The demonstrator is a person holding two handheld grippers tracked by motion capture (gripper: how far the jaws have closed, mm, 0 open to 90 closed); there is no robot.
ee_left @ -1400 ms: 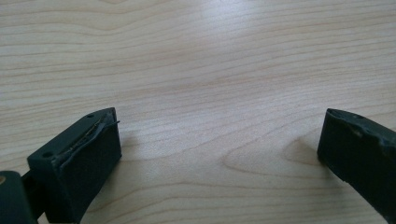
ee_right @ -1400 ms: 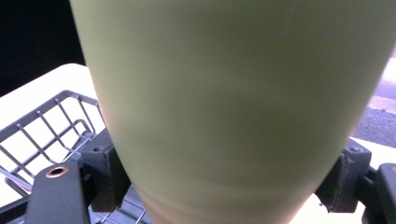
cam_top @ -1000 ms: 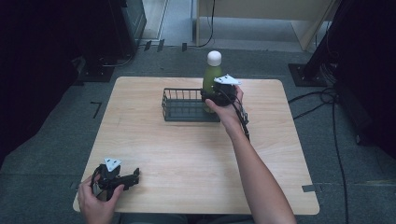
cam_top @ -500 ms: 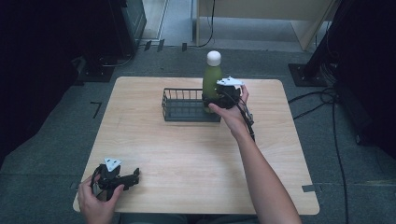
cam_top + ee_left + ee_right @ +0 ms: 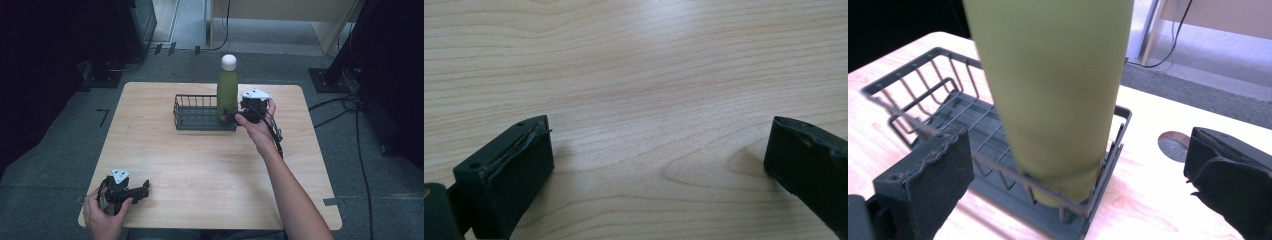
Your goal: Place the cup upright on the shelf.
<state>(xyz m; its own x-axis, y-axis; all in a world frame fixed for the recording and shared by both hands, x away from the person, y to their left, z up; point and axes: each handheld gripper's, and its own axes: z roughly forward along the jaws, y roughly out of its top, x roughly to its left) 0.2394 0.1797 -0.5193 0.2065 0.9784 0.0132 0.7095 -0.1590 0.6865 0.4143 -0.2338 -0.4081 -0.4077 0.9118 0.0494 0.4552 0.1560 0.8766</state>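
the right gripper (image 5: 239, 116) has its jaws spread wide apart, with the green bottle (image 5: 227, 93) just ahead between them, standing upright in the near end of the dark wire basket (image 5: 192, 118). the left gripper (image 5: 131, 191) rests on the wooden table (image 5: 200, 165), jaws apart over bare wood.

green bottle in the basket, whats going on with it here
A person holds a gripper in each hand at a wooden table. The green bottle stands upright in the right end of the dark wire basket. The right gripper is open, its jaws on either side of the bottle's lower part without touching it. The left gripper, also open, rests low at the table's near left corner.
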